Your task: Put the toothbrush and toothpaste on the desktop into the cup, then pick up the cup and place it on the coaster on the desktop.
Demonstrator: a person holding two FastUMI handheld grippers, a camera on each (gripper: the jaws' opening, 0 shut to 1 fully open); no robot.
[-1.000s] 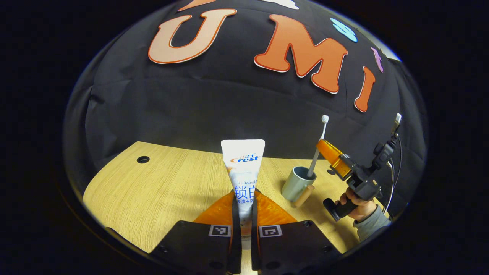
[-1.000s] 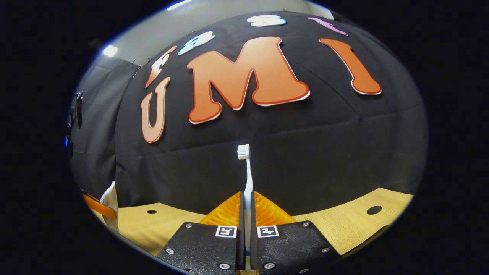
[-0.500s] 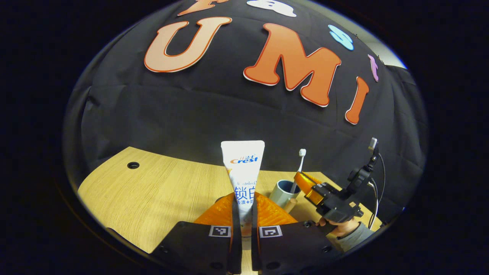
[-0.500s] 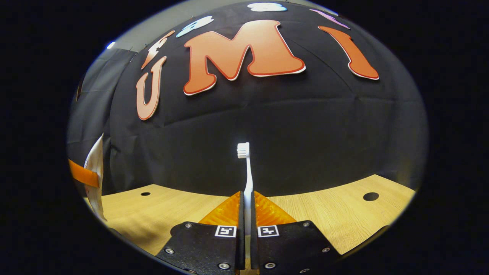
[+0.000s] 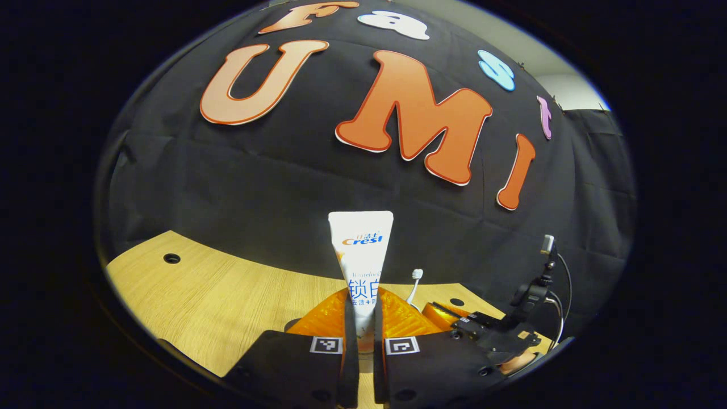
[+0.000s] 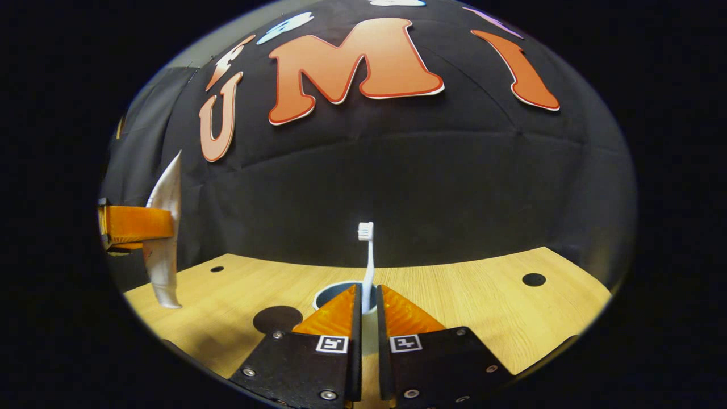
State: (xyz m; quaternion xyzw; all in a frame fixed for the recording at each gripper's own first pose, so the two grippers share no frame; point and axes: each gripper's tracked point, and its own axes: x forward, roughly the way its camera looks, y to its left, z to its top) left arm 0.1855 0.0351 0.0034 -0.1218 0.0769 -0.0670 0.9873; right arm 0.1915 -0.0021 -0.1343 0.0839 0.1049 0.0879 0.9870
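Observation:
My left gripper [image 5: 362, 296] is shut on a white toothpaste tube [image 5: 362, 250], held upright above the wooden desktop [image 5: 227, 295]. In the right gripper view, the white toothbrush [image 6: 368, 255] stands head-up in the grey-blue cup [image 6: 332, 293], just past my right gripper [image 6: 367, 291]. Its fingers are slightly apart and do not press on the handle. A dark round coaster [image 6: 277, 318] lies left of the cup. The left gripper [image 6: 133, 227] with the toothpaste [image 6: 164, 250] hangs at the far left there. The left gripper view shows the toothbrush head [image 5: 417, 274] and the right gripper [image 5: 448, 313] low on the right.
Round cable holes [image 6: 534, 279] [image 6: 216, 268] [image 5: 171, 258] sit near the desktop's back edge. A hand [image 5: 519, 360] holds the right gripper's body, with a cable rising behind it. The black cloth wall closes off the back.
The right gripper lowered the toothbrush into the cup, let go and drew back a little. The left gripper rose and moved right with the toothpaste.

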